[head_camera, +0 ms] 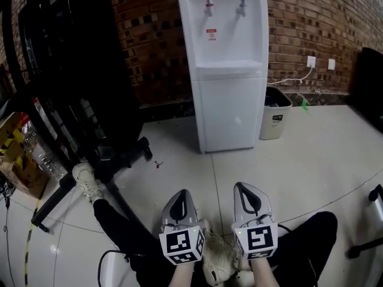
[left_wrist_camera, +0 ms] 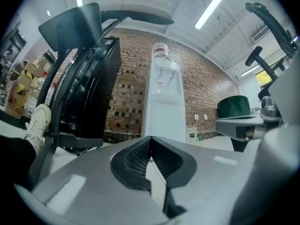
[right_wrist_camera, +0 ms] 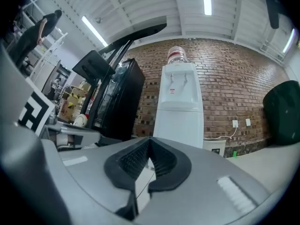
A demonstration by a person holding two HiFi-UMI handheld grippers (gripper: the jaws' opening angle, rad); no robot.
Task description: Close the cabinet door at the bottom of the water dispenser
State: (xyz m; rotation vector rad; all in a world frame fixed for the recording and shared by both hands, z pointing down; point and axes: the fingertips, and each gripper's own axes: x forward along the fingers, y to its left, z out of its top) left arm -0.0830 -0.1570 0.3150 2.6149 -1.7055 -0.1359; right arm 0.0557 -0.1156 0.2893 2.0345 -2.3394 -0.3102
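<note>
The brick wall runs across the far side, and a tall black frame fills the left. The white water dispenser stands against the wall at the far centre, with a bottle on top. The cabinet door is its lower front panel. A small bin sits just beside it on the right.

At the near edge, above the person's legs, the left gripper and right gripper are side by side and point level toward the dispenser. Both pairs of jaws are pressed together with nothing between them, as each gripper view shows.

From this far off the door looks flush with the cabinet, though a slight gap or an unlatched catch could not be made out.

If it does need a push, the narrow closed tips could skid across the smooth panel. A shove placed too high could rock the dispenser and its bottle. A stray approach on the right could knock the bin.

The door is well apart from the fingers, straight ahead across open floor. It lines up more closely with the right gripper than with the left.
</note>
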